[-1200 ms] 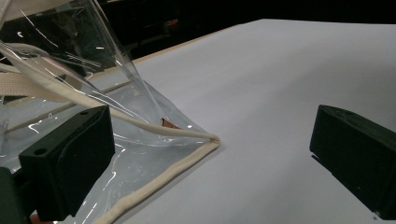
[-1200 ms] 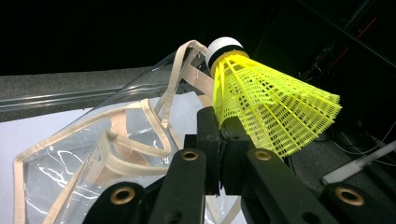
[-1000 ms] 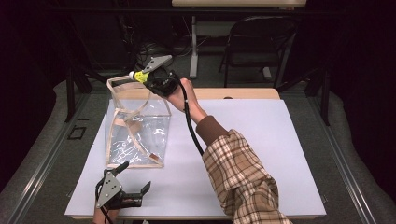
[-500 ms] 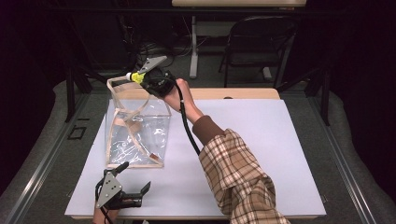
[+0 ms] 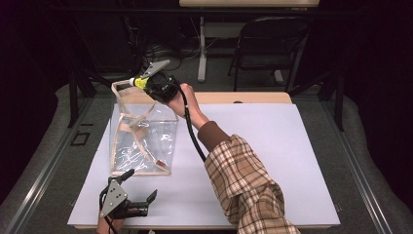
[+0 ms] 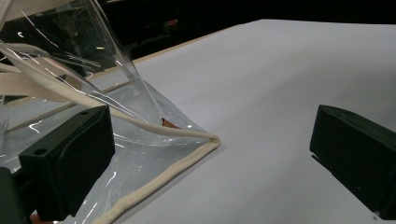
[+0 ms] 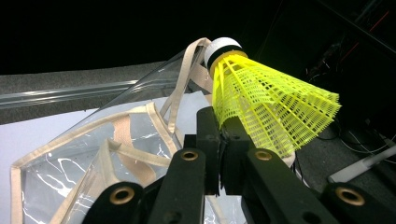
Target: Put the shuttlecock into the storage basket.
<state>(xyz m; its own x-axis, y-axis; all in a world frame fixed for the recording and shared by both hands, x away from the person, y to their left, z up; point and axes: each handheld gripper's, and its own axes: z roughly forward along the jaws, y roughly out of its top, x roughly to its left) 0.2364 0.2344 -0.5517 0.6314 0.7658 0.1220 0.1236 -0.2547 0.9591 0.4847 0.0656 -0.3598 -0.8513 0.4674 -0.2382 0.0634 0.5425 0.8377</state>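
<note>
The left gripper (image 5: pixel 139 202) rested at the table's (image 5: pixel 292 161) near edge, just beside the clear bag's (image 5: pixel 146 141) bottom corner, jaws wide apart with nothing between them. Because it steadied nothing, the bag could tip or collapse if nudged at the rim.

The right gripper (image 5: pixel 146 84) hovered over the bag's far rim, jaws closed tight on the skirt edge of a yellow shuttlecock (image 7: pixel 261 102). The grip caught only thin mesh, so the shuttlecock might twist or slip out. It could also snag a strap (image 7: pixel 182 88) or land outside the opening.

In the high view its long axis ran roughly level, cork to the left past the rim, skirt back toward the jaws.
</note>
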